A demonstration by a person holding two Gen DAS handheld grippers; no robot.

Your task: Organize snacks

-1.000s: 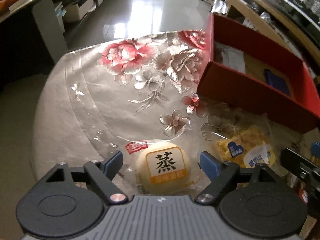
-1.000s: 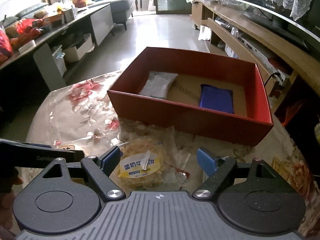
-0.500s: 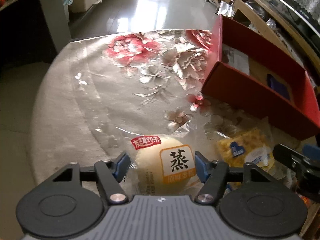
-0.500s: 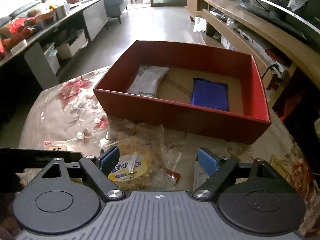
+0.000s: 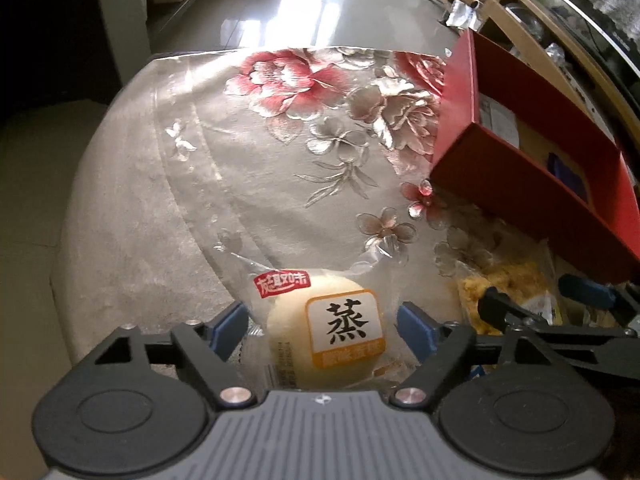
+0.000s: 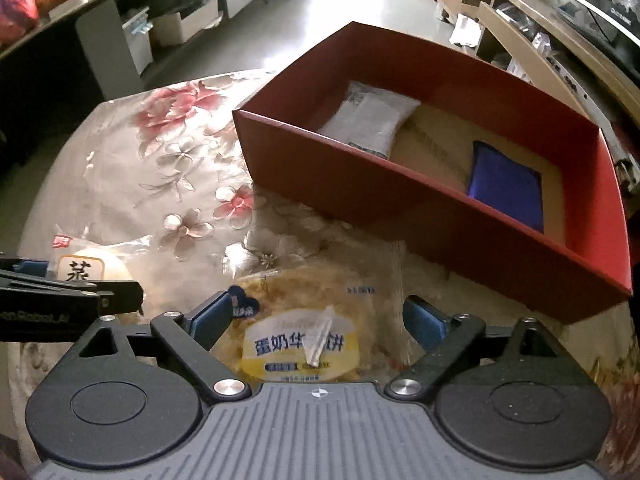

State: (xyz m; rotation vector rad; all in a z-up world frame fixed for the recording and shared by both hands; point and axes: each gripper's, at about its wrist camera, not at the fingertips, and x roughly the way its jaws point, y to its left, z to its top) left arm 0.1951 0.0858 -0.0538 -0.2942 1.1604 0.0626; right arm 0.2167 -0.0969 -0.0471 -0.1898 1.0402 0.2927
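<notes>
A pale steamed cake in a clear wrapper (image 5: 328,336) lies on the floral tablecloth between the fingers of my left gripper (image 5: 322,326). The jaws sit close on the wrapper's sides, shut on it. The cake also shows in the right wrist view (image 6: 94,270). A yellow waffle snack packet (image 6: 304,328) lies between the open fingers of my right gripper (image 6: 320,320), which do not touch it. The packet shows in the left wrist view (image 5: 508,280). A red cardboard box (image 6: 400,184) stands beyond, holding a white packet (image 6: 372,120) and a blue packet (image 6: 506,184).
The round table's floral cloth (image 5: 280,152) drops off at the left and far edges to a tiled floor (image 5: 304,12). The red box (image 5: 532,184) stands at the right. Shelves and a wooden cabinet (image 6: 540,40) stand beyond the table.
My left gripper closed in from wide open onto the steamed cake's wrapper. My right gripper drew back, then moved forward over the waffle packet, and stays open.
</notes>
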